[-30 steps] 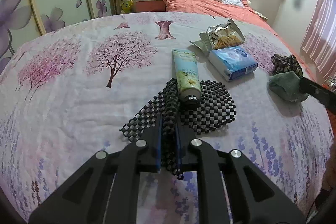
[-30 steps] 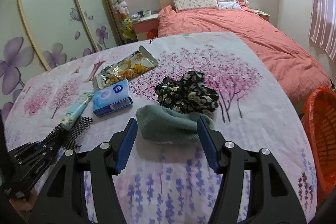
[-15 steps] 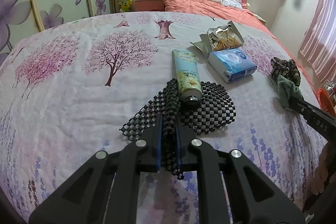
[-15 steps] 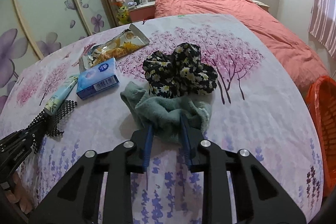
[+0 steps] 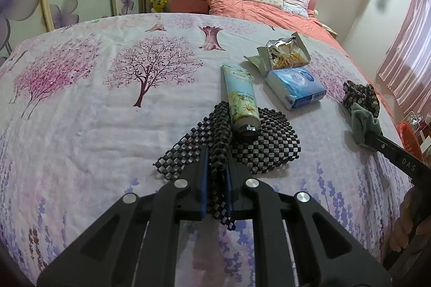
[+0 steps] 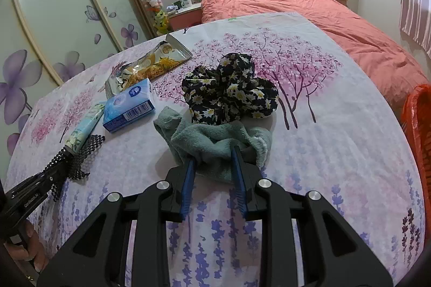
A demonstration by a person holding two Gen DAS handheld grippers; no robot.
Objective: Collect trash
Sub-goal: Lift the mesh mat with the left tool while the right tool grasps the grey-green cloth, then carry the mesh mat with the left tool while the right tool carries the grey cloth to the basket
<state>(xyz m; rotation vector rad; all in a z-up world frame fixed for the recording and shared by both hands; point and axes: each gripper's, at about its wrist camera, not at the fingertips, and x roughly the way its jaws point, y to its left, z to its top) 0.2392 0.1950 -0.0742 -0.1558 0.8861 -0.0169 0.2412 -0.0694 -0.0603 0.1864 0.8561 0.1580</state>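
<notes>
Left gripper point(image 5: 216, 168) has its jaws squeezed nearly together on a bunched-up fold of the black mesh mat point(image 5: 269, 141), so that mat is properly pinched between the blue pads. The rest of it lies spread flat on the table, and a pale green cream tube point(image 5: 242, 101) rests on top of it, cap end toward the gripper.

Right gripper point(image 6: 212, 160) is narrowed onto the near edge of the grey-green towel point(image 6: 215, 136), with the fabric sitting between the fingers and both pads pressing into it. The towel is crumpled on the tablecloth point(image 6: 336, 152), touching a dark floral cloth point(image 6: 229, 93) bundled just behind it.

Further out, a blue tissue pack point(image 6: 129, 105) sits just beside the tube, and an opened snack wrapper point(image 6: 150, 63) lies right behind the pack, touching or nearly so, hard to call. That wrapper is the obvious bit of trash, and it's lying on the table well apart from both grippers. An orange basket point(image 6: 417, 125) pokes in past the table's right edge. Beyond the table there's a bed with a coral duvet point(image 6: 309, 9) and wardrobe doors point(image 6: 54, 17) with purple flowers.
</notes>
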